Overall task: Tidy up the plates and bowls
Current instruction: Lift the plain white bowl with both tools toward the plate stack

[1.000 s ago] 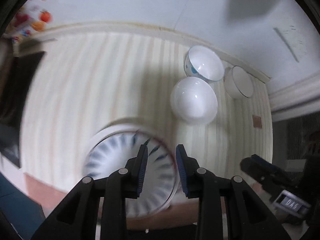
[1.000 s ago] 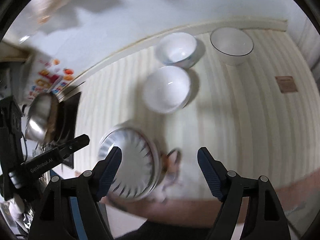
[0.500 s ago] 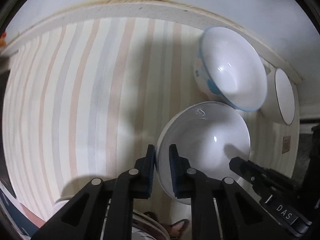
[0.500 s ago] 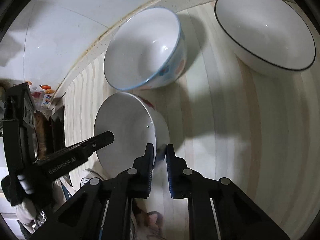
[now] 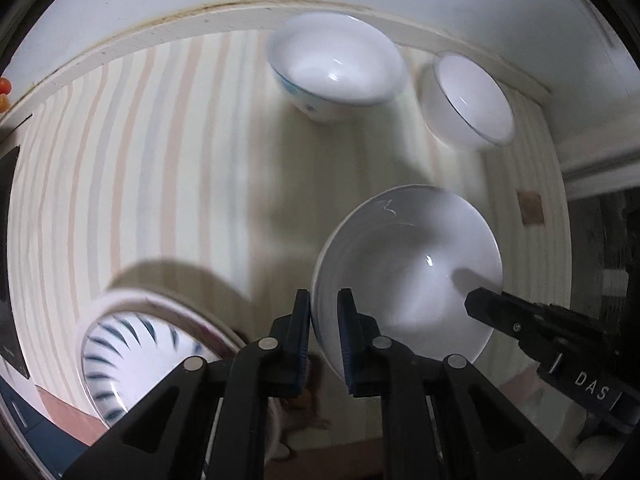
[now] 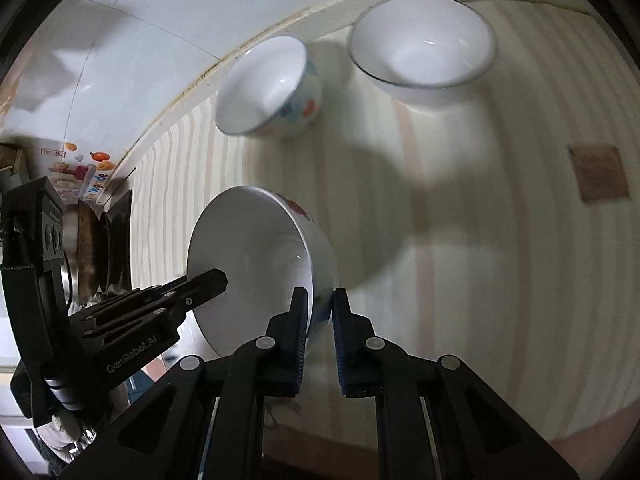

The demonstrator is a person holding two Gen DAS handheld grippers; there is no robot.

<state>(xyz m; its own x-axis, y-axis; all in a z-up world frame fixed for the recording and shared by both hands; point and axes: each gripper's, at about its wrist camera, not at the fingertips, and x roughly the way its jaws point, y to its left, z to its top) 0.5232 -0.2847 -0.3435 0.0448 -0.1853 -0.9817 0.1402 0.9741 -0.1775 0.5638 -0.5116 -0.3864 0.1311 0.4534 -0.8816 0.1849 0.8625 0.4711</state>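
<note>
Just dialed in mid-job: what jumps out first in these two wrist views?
A white bowl, pinched by its rim from both sides: left gripper on one edge, right gripper on the opposite. Behind it stand two more bowls near the wall; a blue-patterned plate lies at lower left.

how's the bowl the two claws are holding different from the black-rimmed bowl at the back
The held bowl is pinched at its rim by the left claw and the right claw; the black-rimmed bowl is untouched.
The held bowl is tipped, its opening facing sideways in the right view; the black-rimmed bowl sits upright on the striped cloth.
The held bowl has a red print outside; the black-rimmed bowl looks plain apart from its dark edge line.
Both are white inside and empty.
</note>
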